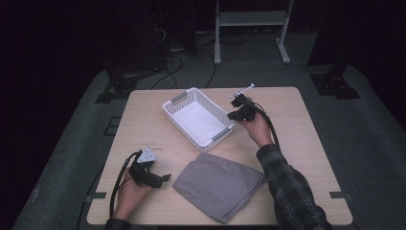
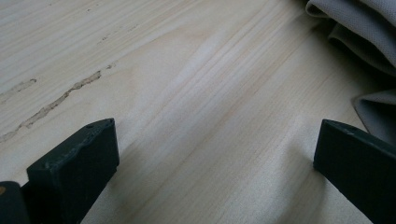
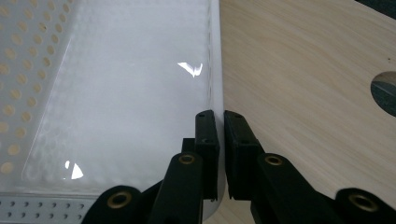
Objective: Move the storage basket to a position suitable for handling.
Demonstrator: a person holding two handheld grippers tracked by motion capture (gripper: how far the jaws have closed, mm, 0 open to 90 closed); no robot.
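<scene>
A white perforated basket stands at an angle on the far middle of the wooden table. My right gripper is at the basket's right corner. In the right gripper view its jaws stand on either side of the basket's side wall, pressed shut on it. The basket has nothing inside. A folded grey cloth lies at the front middle. My left gripper rests low on the table just left of the cloth. Its jaws are open over bare wood, the cloth's folds beyond them.
A thin white stick-like object lies near the table's far edge behind my right gripper. A round hole shows in the tabletop to the right of the basket. Cables and a white metal frame stand on the floor beyond the table.
</scene>
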